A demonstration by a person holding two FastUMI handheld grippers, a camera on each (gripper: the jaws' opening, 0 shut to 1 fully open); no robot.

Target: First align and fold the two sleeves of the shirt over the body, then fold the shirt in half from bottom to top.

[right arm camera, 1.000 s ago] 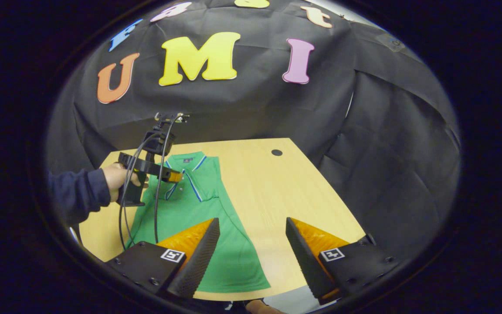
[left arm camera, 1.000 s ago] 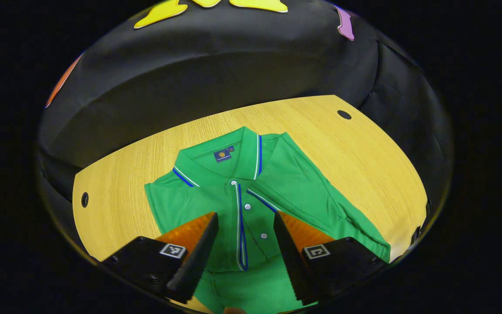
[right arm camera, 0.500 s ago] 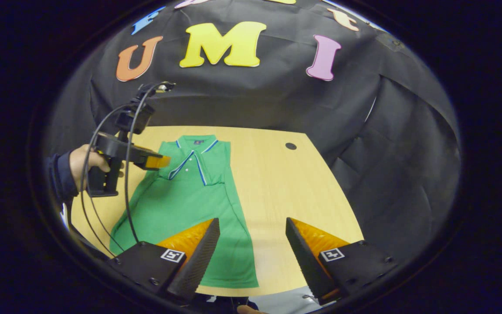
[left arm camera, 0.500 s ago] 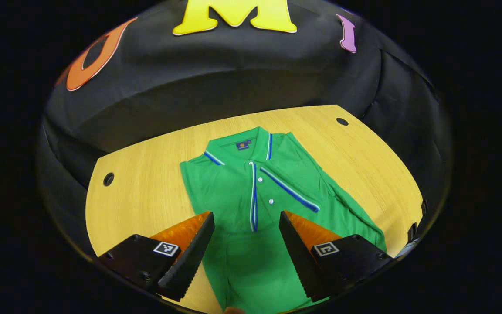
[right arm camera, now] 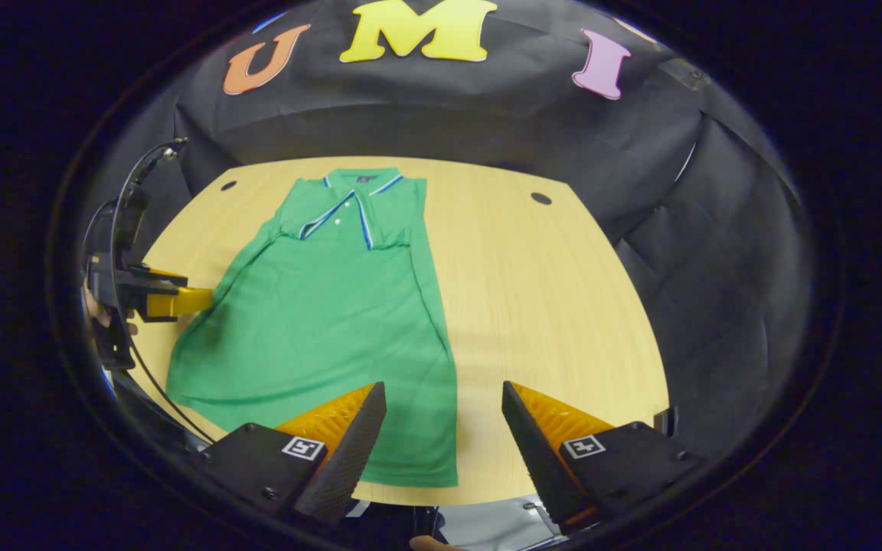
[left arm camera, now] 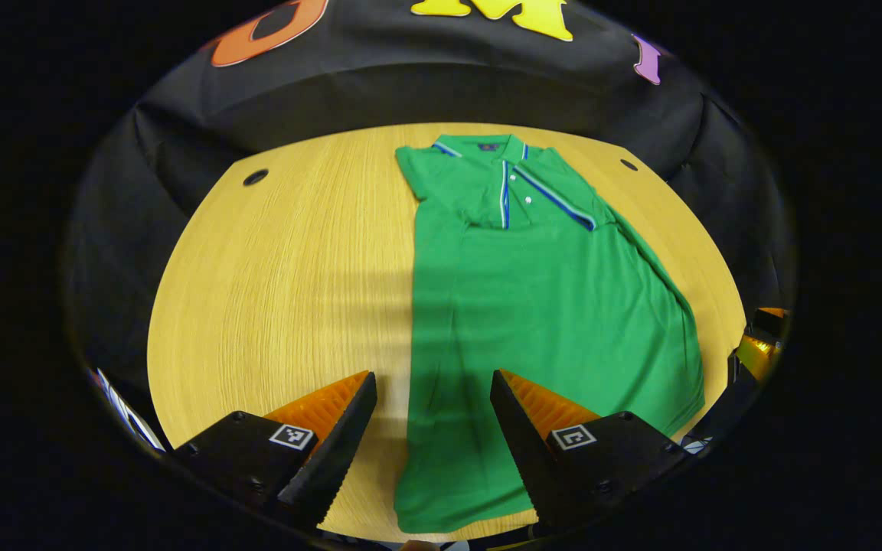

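Note:
A green polo shirt point(left arm camera: 533, 306) point(right arm camera: 334, 306) lies flat on the wooden table point(left arm camera: 280, 260) point(right arm camera: 533, 291), collar toward the far wall, both sleeves folded in over the body. My left gripper point(left arm camera: 433, 428) hangs open above the shirt's near left hem corner, holding nothing. My right gripper point(right arm camera: 441, 440) stands open over the near right hem corner, with nothing between its fingers. The left gripper point(right arm camera: 173, 300) also shows at the left edge of the right gripper view, held by a hand. The right gripper point(left arm camera: 755, 352) peeks in at the right edge of the left gripper view.
The table has a round cable hole near each far corner point(left arm camera: 255, 177) point(left arm camera: 628, 164) point(right arm camera: 540, 198). Bare wood lies to the left of the shirt in the left gripper view and to its right in the right gripper view. Black cloth walls surround the table.
Both grippers have drawn back from the collar end toward the near table edge, so the whole shirt and its bottom hem have come into view. Both stay open.

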